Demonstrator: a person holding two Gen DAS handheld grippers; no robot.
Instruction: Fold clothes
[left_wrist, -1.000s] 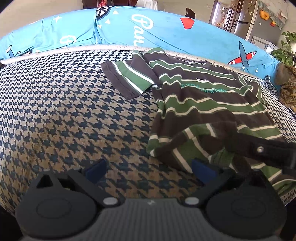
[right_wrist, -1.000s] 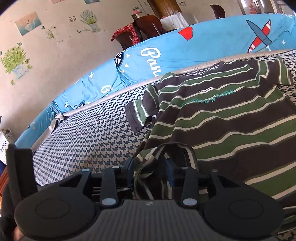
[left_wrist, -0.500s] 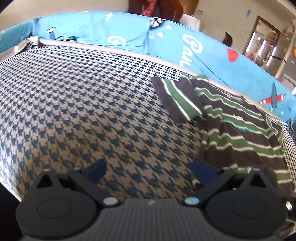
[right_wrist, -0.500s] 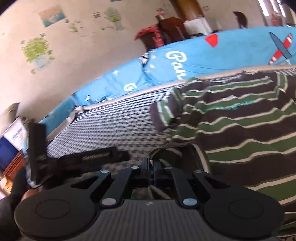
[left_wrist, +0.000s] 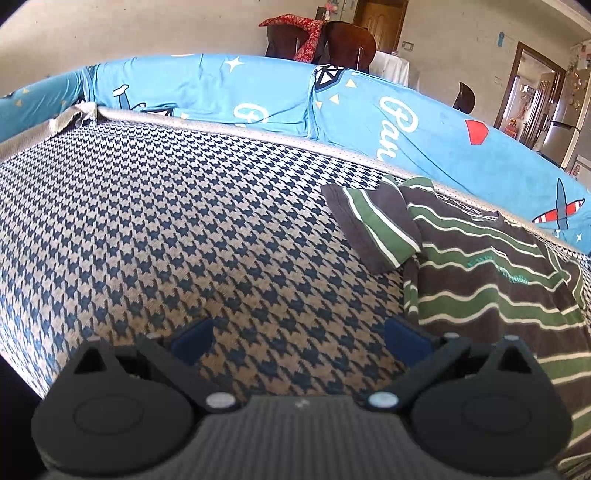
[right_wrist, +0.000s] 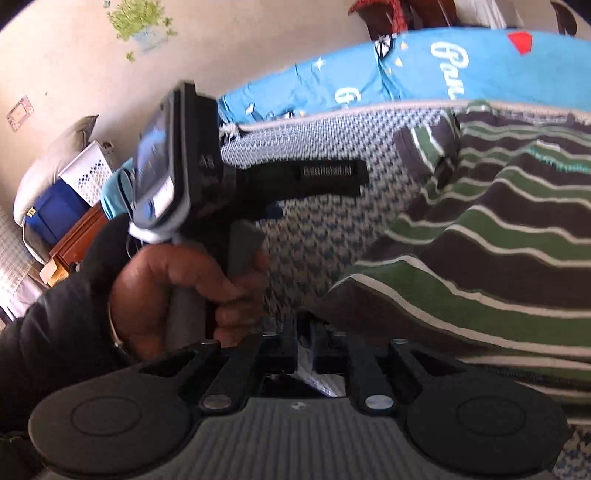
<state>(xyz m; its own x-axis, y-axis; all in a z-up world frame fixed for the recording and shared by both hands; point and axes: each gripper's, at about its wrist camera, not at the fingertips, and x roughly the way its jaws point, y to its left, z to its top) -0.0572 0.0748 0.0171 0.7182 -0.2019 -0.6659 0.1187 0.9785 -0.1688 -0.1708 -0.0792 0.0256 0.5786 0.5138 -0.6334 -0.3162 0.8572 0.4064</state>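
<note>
The right hand-held gripper (right_wrist: 304, 347) is clamped on the striped shirt's (right_wrist: 509, 236) near hem, the shirt running away toward the blue cushion (right_wrist: 424, 70), while the left hand-held gripper (left_wrist: 299, 338), wide and empty over the houndstooth sofa seat (left_wrist: 184, 229), has the shirt just to its right

— What is the shirt (left_wrist: 491, 295) made of?
— A soft, matt knit cloth is seen, striped and creased. The bed cover (left_wrist: 166, 236) under it is a coarser woven cloth, rough in look.
— And the tools?
— The left gripper (left_wrist: 299, 338) and right gripper (right_wrist: 304, 345) are formed of matt black plastic with a ribbed grey panel and small shiny metal pins. The blue sheet (left_wrist: 369, 107) at the far side looks smooth.
</note>
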